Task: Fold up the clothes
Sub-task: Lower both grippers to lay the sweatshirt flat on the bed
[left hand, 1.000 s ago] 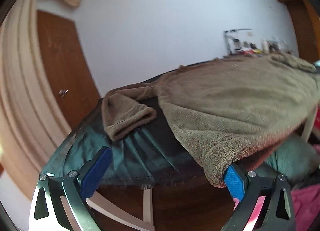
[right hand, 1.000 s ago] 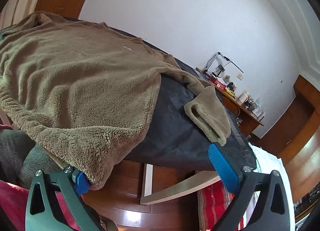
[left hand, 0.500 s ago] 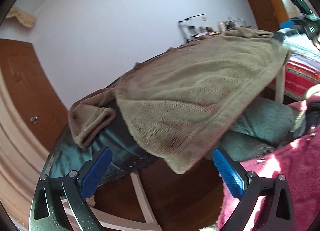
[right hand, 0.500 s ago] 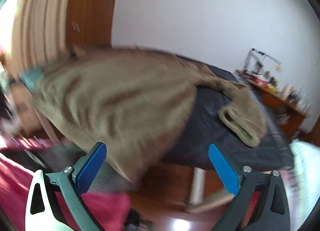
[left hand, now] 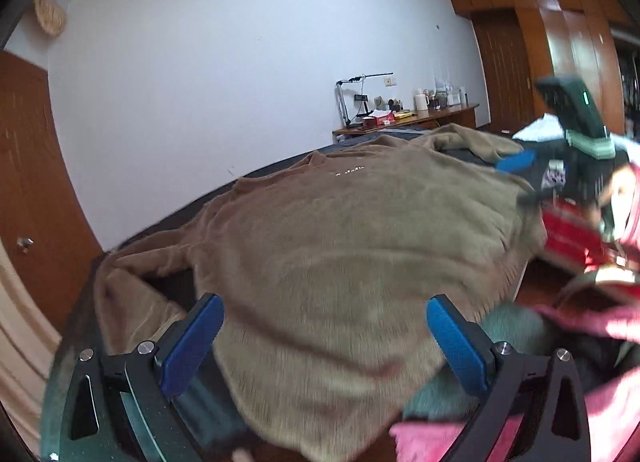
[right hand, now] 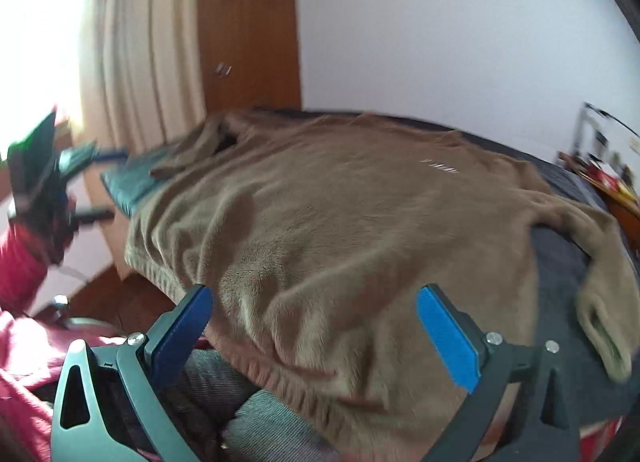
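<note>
the brown fleece sweater (left hand: 352, 262) lies spread flat on the dark-covered table (right hand: 560, 262), collar toward the far wall and hem draped over the near edge, straight ahead of both sets of fingers; its long axis runs away from them. the left gripper (left hand: 324, 346) and the right gripper (right hand: 316, 336) both stand wide apart and hold nothing, each with the hem just between and beyond its blue pads, about equally near. one sleeve (right hand: 604, 326) lies out beyond the right fingers' right side, its cuff at the table edge. behind: white wall, wooden door (right hand: 248, 33), curtain (right hand: 136, 45), cluttered desk (left hand: 404, 121).
</note>
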A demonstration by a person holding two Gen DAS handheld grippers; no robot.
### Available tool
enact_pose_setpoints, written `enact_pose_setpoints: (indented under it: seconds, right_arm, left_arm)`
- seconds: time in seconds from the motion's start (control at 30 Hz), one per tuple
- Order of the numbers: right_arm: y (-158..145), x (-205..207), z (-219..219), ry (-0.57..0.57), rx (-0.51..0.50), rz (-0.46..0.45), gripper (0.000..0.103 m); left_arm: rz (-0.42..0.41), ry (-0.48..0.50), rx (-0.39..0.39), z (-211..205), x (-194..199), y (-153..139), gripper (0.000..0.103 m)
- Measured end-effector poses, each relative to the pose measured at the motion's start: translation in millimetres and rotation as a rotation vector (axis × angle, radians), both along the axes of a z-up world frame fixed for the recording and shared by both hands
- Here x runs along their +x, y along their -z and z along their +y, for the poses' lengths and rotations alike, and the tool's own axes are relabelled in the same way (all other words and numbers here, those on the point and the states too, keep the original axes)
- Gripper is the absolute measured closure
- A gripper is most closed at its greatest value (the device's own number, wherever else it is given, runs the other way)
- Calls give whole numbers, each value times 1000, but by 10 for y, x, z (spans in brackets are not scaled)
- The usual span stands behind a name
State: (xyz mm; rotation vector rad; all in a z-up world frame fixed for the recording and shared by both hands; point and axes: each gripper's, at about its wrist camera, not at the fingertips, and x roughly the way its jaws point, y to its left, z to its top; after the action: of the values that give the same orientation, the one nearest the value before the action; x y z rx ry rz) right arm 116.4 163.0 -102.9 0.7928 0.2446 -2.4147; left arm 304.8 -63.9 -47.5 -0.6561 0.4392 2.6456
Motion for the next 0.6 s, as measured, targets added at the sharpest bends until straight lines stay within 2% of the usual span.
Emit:
enact_pose_setpoints:
  seconds: [0.13, 0.23, 0.4, 0.47, 0.6]
  right_arm:
    - [204, -323, 39, 32, 42, -85, 1]
    - [348, -386, 306, 80, 75, -126, 1]
    - [378, -278, 636, 39, 91, -117, 1]
    - [386, -239, 735, 19, 103, -115, 1]
    - [414, -162, 762, -16, 173, -98, 1]
  left_arm:
    - [-89, -20, 12, 3, -376, 131, 0]
    - [-156, -36, 22, 5, -658, 228, 0]
    - [-243, -54, 55, -79, -863, 489, 0]
    - [-286, -50, 113, -169, -930, 539, 0]
    - [-311, -56, 97, -232, -942, 526, 0]
